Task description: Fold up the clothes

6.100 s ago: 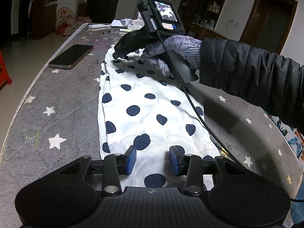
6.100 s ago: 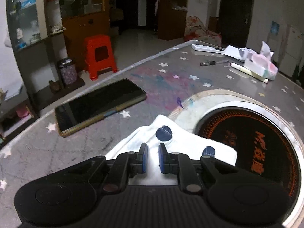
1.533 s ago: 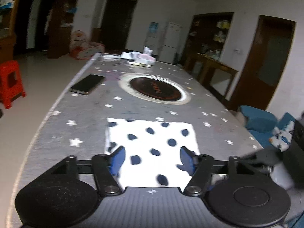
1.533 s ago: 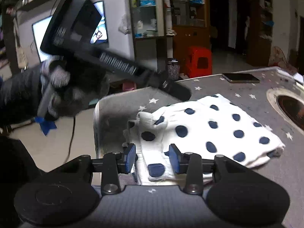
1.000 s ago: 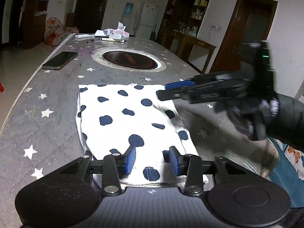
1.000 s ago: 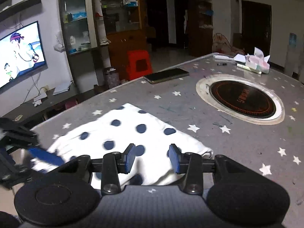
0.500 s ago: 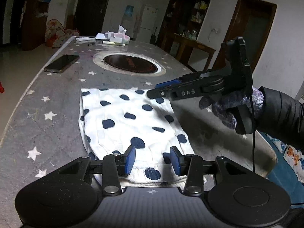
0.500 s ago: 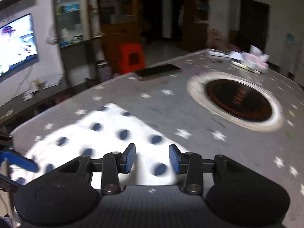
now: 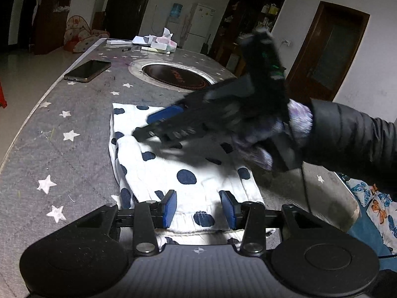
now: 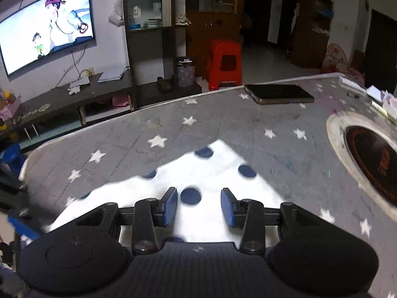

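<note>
While nothing holds it, spotted garment (folded) lies on table.

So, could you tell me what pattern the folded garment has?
White with dark blue dots; the garment shows best in the left wrist view.

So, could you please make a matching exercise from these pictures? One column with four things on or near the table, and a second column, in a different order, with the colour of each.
Things:
1. garment
2. stool
3. table cover
4. phone

Colours:
A. grey with white stars
B. dark, glossy screen
C. white with dark blue dots
D. red

Right pairs: 1-C, 2-D, 3-A, 4-B
</note>
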A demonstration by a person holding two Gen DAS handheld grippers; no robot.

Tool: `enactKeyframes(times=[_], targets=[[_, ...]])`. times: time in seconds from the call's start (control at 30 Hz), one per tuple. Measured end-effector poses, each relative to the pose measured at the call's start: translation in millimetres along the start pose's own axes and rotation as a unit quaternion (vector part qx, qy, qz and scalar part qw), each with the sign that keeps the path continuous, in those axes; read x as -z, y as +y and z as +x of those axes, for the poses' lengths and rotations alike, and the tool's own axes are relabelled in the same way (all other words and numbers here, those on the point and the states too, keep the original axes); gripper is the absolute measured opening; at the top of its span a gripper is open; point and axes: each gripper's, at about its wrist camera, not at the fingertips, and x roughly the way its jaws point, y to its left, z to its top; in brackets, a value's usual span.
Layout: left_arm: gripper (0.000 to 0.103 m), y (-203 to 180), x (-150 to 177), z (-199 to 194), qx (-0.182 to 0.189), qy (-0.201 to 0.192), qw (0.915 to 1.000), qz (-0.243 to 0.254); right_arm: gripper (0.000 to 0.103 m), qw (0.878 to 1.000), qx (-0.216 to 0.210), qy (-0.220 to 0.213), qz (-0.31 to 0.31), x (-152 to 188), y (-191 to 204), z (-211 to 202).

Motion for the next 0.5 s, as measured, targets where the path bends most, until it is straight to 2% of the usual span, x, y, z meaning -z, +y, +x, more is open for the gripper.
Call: enactKeyframes(times=[0.23, 0.37, 0.5], targets=[[0.044, 2, 1, 0, 0.002, 0.001, 1.0000, -0.006, 0.040, 1.000, 0.012, 0.005, -0.008, -22, -7, 28], [0.044, 2, 1, -3, 0.001, -0.001, 1.0000, -0.008, 0.040, 0.999, 0.018, 0.002, 0.029, -28, -21, 34], [0.045, 3, 1, -17, -0.003, -0.014, 0.9999, -0.005, 0.040, 0.998, 0.024, 0.002, 0.062, -24, -43, 21]])
